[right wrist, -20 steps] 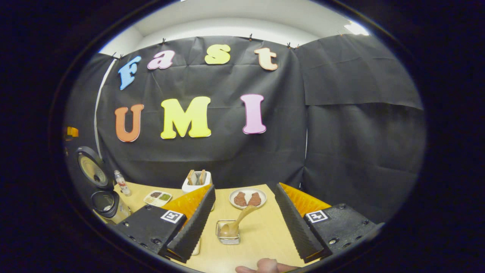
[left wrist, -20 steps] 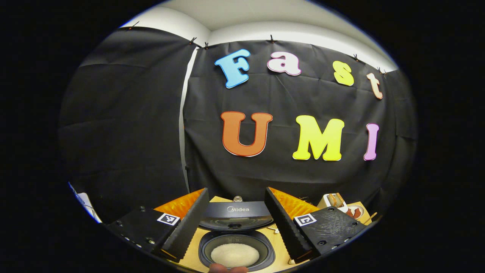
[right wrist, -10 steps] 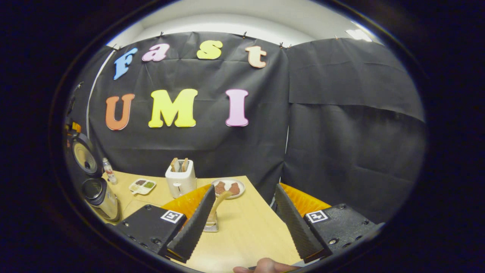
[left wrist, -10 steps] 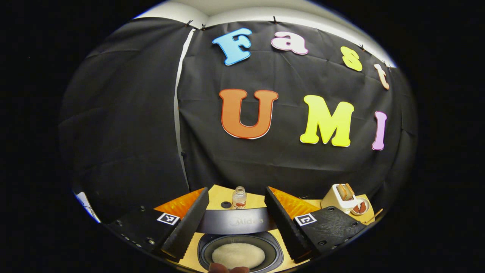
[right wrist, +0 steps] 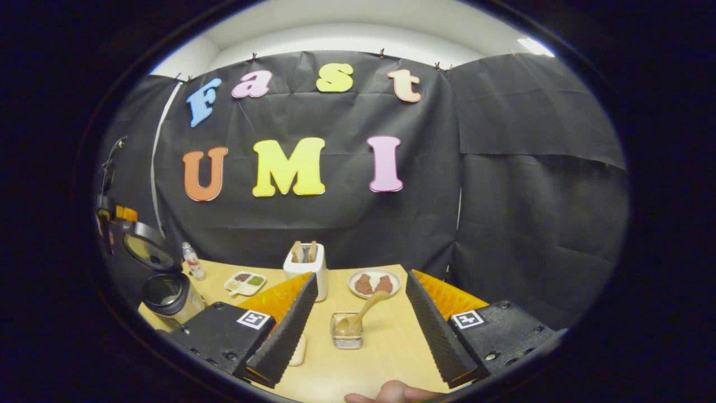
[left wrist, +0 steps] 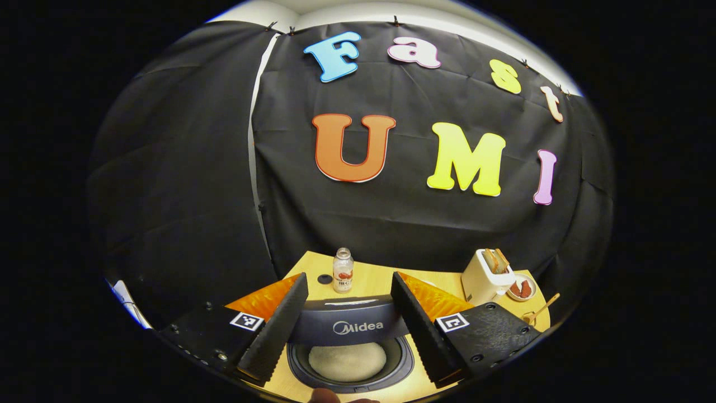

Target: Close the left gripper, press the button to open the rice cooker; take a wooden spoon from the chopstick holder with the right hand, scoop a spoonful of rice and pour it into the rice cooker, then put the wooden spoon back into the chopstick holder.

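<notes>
The rice cooker's dark lid (left wrist: 347, 326) stands open, tilted over the pot (left wrist: 391, 372) with white rice (left wrist: 347, 361) inside. My left gripper (left wrist: 348, 279) hangs above it, open, its fingers on either side of the lid and touching nothing. In the right gripper view the cooker (right wrist: 168, 295) stands at the far left with its lid (right wrist: 146, 251) leaning forward. The wooden spoon (right wrist: 363, 313) rests bowl-down in the metal chopstick holder (right wrist: 347, 338), handle slanting up to the right. My right gripper (right wrist: 362, 277) is open and back from the holder, holding nothing.
On the wooden table (right wrist: 386, 358) stand a white toaster (right wrist: 305, 268) with bread, a plate (right wrist: 373, 283) of brown pieces, a small divided tray (right wrist: 246, 282) and a bottle (right wrist: 192, 262). A small white object (right wrist: 298, 350) lies by my right gripper's left finger.
The cooker lid has tipped lower over the pot. The left gripper has risen and pitched down, so more table shows. The right gripper swung back and now faces the holder and spoon.
</notes>
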Action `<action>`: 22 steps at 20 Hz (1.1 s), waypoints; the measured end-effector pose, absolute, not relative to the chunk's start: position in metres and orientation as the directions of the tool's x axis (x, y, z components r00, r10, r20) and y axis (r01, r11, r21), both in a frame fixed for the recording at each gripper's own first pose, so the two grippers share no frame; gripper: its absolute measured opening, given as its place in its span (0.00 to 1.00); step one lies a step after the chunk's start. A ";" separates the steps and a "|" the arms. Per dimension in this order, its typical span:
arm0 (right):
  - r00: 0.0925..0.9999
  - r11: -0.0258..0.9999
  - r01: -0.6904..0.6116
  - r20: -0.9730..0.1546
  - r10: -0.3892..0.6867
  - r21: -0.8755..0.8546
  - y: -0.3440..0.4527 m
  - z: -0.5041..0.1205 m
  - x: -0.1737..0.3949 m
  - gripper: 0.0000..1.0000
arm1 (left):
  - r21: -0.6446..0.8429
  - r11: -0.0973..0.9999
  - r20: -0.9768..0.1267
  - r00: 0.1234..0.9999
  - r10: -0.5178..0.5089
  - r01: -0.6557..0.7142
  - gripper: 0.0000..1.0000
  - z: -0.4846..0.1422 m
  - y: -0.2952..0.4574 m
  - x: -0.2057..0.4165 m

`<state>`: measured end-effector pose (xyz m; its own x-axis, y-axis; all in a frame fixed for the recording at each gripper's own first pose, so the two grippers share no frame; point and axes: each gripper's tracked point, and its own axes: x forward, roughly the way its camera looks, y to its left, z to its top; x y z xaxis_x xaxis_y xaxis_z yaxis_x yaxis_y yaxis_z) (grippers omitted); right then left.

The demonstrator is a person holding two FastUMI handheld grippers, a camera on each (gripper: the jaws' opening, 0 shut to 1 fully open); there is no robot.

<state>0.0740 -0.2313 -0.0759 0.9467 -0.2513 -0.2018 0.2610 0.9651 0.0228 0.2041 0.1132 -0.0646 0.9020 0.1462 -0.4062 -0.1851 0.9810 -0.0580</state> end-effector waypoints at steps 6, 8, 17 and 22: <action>0.968 0.976 0.210 -0.149 -0.200 0.054 -0.212 -0.053 0.086 1.00 | -0.081 0.983 -0.515 0.851 0.102 -0.167 0.97 -0.127 0.087 0.156; 0.971 0.980 0.195 -0.152 -0.185 0.049 -0.206 -0.054 0.087 0.99 | -0.077 0.983 -0.532 0.841 0.101 -0.167 0.97 -0.143 0.081 0.142; 0.977 0.987 0.160 -0.143 -0.158 0.004 -0.193 -0.042 0.091 0.99 | -0.074 0.981 -0.597 0.796 0.102 -0.181 0.97 -0.198 0.076 0.114; 0.982 0.990 0.139 -0.130 -0.138 -0.002 -0.185 -0.033 0.095 0.99 | -0.069 0.980 -0.587 0.802 0.111 -0.186 0.98 -0.204 0.076 0.114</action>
<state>0.0946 -0.1847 -0.0335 0.9819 -0.1377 -0.1300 0.1386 0.9903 -0.0018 0.1143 0.0762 -0.2038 0.8019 0.1106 -0.5871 -0.1861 0.9801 -0.0695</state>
